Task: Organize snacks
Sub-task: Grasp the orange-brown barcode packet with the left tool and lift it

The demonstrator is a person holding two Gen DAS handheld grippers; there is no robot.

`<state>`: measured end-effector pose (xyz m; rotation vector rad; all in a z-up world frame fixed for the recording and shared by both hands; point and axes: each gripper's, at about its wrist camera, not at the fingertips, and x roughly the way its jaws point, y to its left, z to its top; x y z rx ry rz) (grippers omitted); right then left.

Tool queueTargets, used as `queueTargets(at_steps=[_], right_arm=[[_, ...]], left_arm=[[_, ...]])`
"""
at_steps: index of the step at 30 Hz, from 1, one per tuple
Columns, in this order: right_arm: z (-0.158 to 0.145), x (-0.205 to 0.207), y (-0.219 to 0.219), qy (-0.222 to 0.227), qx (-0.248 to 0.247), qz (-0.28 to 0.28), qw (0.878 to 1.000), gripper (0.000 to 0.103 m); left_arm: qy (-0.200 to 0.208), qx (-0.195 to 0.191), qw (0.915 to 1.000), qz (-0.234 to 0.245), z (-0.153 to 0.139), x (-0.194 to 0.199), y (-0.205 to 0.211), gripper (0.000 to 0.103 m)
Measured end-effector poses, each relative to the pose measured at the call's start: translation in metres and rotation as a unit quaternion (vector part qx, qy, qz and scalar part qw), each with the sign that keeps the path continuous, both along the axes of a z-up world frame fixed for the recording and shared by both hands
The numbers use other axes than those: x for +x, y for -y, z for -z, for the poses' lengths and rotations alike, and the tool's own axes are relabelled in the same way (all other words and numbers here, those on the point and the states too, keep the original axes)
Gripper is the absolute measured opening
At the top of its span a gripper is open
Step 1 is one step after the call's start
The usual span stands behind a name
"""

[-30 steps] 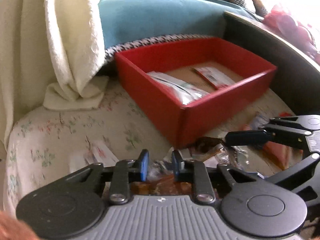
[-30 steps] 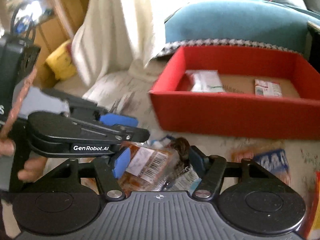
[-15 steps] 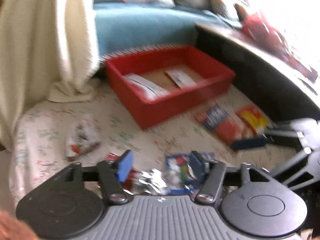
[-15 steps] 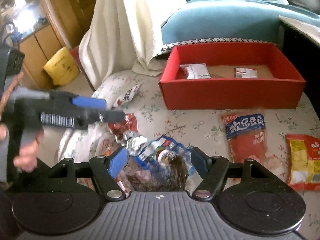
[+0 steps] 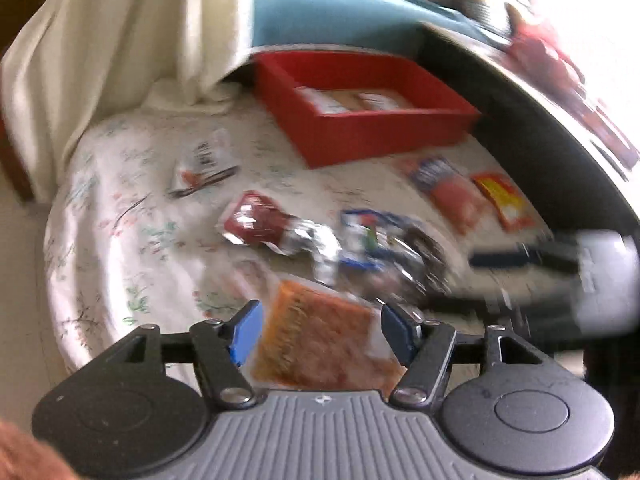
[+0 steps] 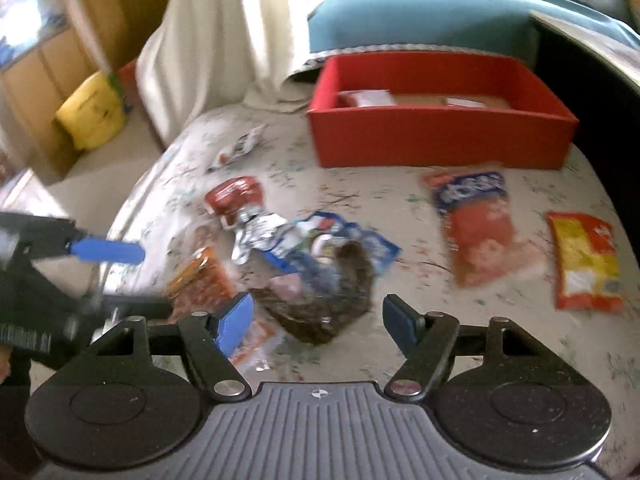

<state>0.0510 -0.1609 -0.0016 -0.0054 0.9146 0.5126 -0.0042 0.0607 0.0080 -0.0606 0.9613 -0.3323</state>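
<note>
A red box [image 6: 440, 140] with two white packets inside stands at the far side of the floral cloth [image 6: 520, 340]. Loose snacks lie in front of it: a red foil packet [image 6: 236, 196], a blue packet [image 6: 340, 236], a dark brown packet [image 6: 320, 292], an orange packet [image 5: 320, 344], a red-and-blue bag [image 6: 480, 224] and a yellow-orange bag [image 6: 584, 260]. My left gripper [image 5: 320, 320] hovers open over the orange packet, which lies on the cloth. My right gripper [image 6: 320, 314] is opening above the dark brown packet, its pads clear of it.
A cream cloth [image 6: 224, 40] hangs at the back left beside a teal cushion [image 6: 420, 12]. A dark curved edge [image 5: 540, 112] bounds the right side. A small white packet [image 6: 240, 148] lies left of the box. A yellow object [image 6: 90, 116] sits on the floor far left.
Both grippers have drawn back from the red box, so more of the cloth shows. The left jaws went from shut to open and the right jaws widened; the packets now lie loose below.
</note>
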Motion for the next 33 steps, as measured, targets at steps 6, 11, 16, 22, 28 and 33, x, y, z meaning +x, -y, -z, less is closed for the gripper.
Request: queueTargets(at_steps=[6, 11, 16, 22, 28, 33], right_arm=[[0.006, 0.000, 0.010, -0.015, 0.008, -0.003, 1.000, 0.080], [0.012, 0.007, 0.007, -0.045, 0.020, -0.017, 0.999, 0.082], [0.020, 0.014, 0.012, -0.067, 0.020, -0.005, 0.998, 0.083], [0.031, 0.020, 0.020, -0.094, 0.021, 0.010, 0.995, 0.083], [0.033, 0.024, 0.011, -0.100, 0.018, -0.009, 0.995, 0.083], [0.028, 0.024, 0.011, -0.092, 0.013, -0.014, 0.996, 0.083]], left_arm=[[0.025, 0.085, 0.9807, 0.174, -0.004, -0.017, 0.042, 0.058], [0.081, 0.232, 0.9003, 0.359, -0.007, -0.027, 0.068, 0.065], [0.063, 0.268, 0.8423, 0.464, 0.005, -0.017, 0.080, 0.066], [0.044, 0.290, 0.7822, 0.550, 0.029, -0.013, 0.082, 0.067], [0.025, 0.285, 0.7571, 0.587, 0.042, 0.005, 0.091, 0.076], [-0.002, 0.281, 0.7782, 0.562, 0.055, 0.015, 0.091, 0.079]])
